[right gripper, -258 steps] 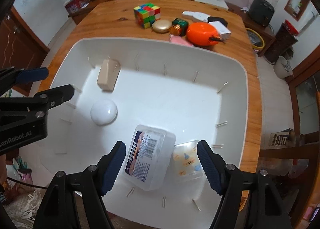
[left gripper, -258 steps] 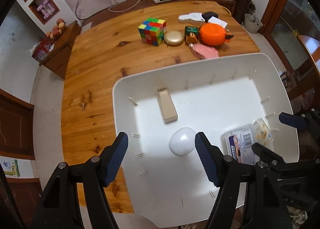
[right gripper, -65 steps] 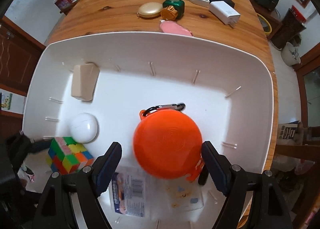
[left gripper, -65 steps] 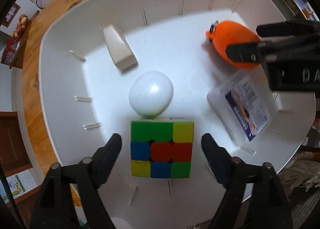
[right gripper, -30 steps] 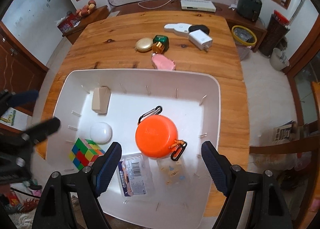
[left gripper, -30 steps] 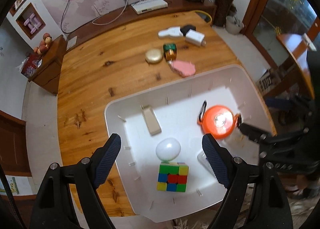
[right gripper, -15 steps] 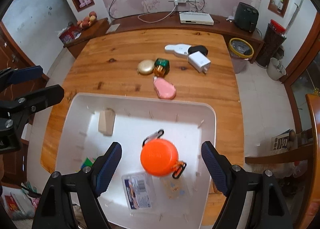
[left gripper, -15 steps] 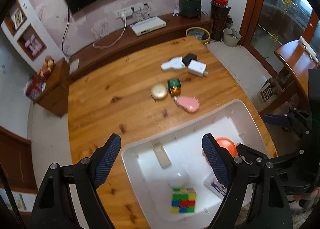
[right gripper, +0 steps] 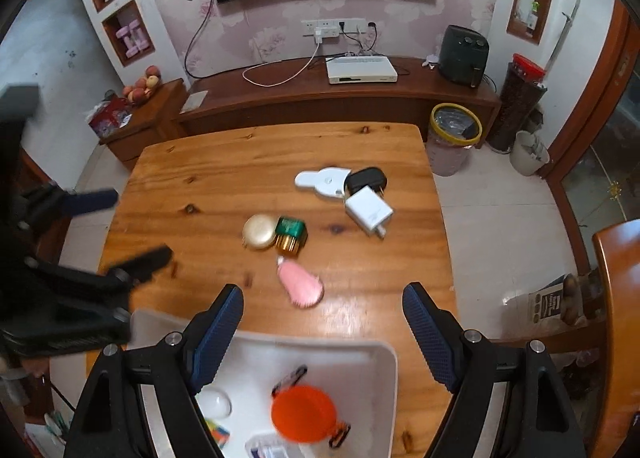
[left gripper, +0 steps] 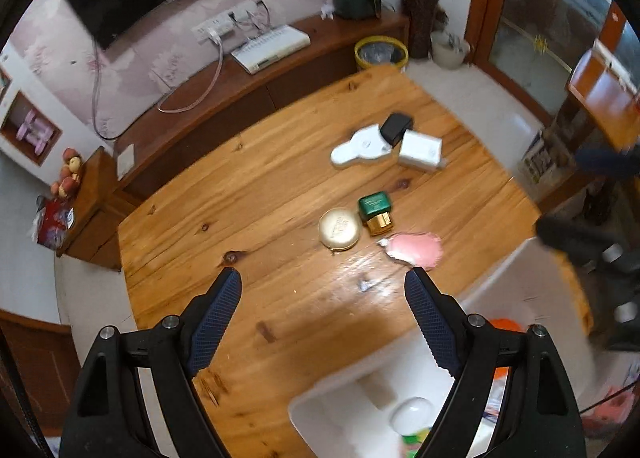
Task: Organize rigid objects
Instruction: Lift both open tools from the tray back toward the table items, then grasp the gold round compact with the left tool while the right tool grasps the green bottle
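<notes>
Both grippers are open, empty and high above the wooden table (right gripper: 224,177). My left gripper (left gripper: 322,318) and right gripper (right gripper: 322,322) hover near the white bin (right gripper: 360,354), which holds an orange round case (right gripper: 304,414), a white egg-shaped item (right gripper: 216,404), a colour cube and a clear box. On the table lie a gold compact (right gripper: 259,232), a green and gold bottle (right gripper: 291,236), a pink comb (right gripper: 300,284), a white charger (right gripper: 368,213), a black adapter (right gripper: 366,177) and a white rabbit-shaped item (right gripper: 324,181). The left view shows the compact (left gripper: 339,227), bottle (left gripper: 375,207) and comb (left gripper: 414,250).
A low wooden cabinet (right gripper: 340,97) with a white set-top box (right gripper: 362,71) runs along the far wall. A yellow-rimmed bin (right gripper: 456,133) stands off the table's far right corner. The table edge drops to tiled floor on the right.
Both grippers have risen and pulled back from the bin, so the whole table now shows. The cube and orange case stay in the bin.
</notes>
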{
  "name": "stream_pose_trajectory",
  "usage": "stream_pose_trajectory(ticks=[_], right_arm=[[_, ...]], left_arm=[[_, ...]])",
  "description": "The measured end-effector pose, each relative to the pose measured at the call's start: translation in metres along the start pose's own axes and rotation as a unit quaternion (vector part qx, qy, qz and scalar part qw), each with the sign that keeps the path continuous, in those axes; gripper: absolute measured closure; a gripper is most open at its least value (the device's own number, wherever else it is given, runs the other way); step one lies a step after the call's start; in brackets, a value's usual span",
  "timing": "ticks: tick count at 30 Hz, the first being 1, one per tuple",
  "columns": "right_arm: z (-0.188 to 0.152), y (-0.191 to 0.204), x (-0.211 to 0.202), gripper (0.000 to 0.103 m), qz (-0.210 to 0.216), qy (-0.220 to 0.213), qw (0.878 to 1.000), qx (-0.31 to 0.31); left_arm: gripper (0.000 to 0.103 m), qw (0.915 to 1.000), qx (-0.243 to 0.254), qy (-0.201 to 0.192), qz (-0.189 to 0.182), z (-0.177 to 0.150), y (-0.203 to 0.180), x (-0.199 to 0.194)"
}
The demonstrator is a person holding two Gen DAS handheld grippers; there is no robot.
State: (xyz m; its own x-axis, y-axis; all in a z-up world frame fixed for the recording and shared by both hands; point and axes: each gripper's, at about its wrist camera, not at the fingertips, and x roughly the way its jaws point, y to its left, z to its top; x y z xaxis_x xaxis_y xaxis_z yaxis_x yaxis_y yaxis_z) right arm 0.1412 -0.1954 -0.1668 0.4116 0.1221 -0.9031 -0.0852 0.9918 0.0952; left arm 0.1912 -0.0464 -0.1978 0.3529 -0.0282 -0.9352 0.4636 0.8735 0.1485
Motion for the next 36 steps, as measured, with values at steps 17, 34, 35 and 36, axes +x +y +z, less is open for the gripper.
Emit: stream_pose_trajectory(ticks=[17, 34, 35, 36], right_arm=[[0.044, -0.014, 0.172, 0.041, 0.046, 0.139, 0.984, 0.105], [0.048, -0.006, 0.211, 0.041, 0.044, 0.175, 0.976, 0.126], [0.049, -0.004, 0.212, 0.041, 0.043, 0.174, 0.976, 0.126], [0.051, -0.004, 0.213, 0.041, 0.043, 0.174, 0.976, 0.126]], left_arm=[[0.017, 0.9910, 0.053, 0.071, -0.100, 0.020, 0.012, 0.136], [0.017, 0.9885, -0.002, 0.088, -0.123, 0.022, 0.016, 0.167], [0.017, 0.9887, -0.005, 0.087, -0.122, 0.022, 0.016, 0.167], [0.017, 0.9889, -0.004, 0.086, -0.121, 0.022, 0.016, 0.167]])
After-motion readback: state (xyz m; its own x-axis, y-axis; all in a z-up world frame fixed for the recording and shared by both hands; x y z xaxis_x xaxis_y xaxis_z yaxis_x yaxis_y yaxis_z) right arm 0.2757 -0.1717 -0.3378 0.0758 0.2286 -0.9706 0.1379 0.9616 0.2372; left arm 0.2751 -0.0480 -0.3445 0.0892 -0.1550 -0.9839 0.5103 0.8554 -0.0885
